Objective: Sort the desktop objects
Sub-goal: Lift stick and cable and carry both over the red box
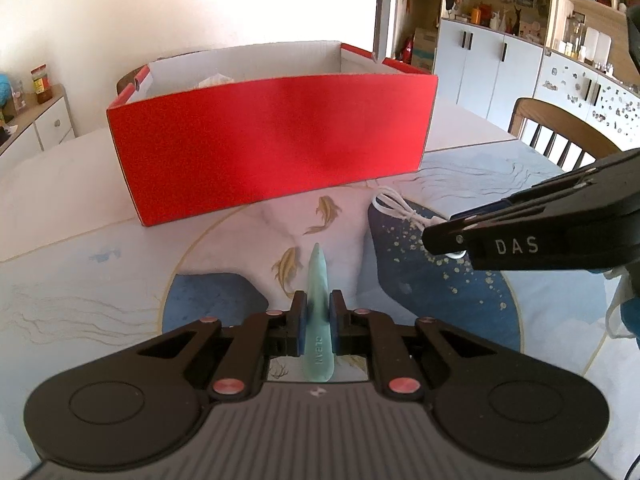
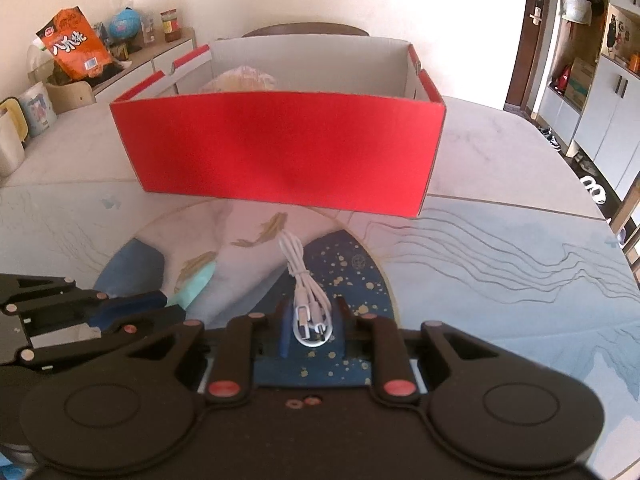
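Left gripper (image 1: 319, 306) clamps mint scraper (image 1: 319, 280), perhaps; right gripper (image 2: 311, 312) pinches cable (image 2: 298, 272).

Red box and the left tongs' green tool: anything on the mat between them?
Nothing: only bare printed mat between red box and green tool, in the left wrist view.

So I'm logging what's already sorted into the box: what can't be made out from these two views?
- Red box contents: in both views its front wall hides the floor; only a pale crumpled top shows.
- Mint CLEAN item: left wrist view, the left tool's pads cover its middle.
- White USB cable: left wrist view, the right tool covers its coil.
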Motion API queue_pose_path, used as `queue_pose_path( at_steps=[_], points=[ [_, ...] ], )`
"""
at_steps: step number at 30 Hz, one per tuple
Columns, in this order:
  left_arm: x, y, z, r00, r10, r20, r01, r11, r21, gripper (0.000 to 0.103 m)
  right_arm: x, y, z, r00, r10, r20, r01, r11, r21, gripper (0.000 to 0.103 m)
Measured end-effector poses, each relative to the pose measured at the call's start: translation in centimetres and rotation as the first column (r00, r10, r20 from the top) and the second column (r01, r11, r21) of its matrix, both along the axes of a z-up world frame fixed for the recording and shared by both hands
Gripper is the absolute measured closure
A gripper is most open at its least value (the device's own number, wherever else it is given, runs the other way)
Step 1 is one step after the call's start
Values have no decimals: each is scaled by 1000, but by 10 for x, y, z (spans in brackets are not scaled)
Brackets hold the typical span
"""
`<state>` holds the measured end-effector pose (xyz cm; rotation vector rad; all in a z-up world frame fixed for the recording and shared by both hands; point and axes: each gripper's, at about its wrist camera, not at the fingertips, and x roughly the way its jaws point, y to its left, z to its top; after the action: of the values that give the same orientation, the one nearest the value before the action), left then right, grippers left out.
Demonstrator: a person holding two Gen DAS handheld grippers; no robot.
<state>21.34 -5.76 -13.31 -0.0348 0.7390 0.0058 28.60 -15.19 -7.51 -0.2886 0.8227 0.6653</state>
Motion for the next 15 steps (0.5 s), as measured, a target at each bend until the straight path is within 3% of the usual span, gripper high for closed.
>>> queue_pose_path(
  at_steps=[15],
  points=[
    [6,1,45,999,-4,47,4,1000,4,93,-3,-2,32,999,-50,12,50,999,22,83]
  ],
)
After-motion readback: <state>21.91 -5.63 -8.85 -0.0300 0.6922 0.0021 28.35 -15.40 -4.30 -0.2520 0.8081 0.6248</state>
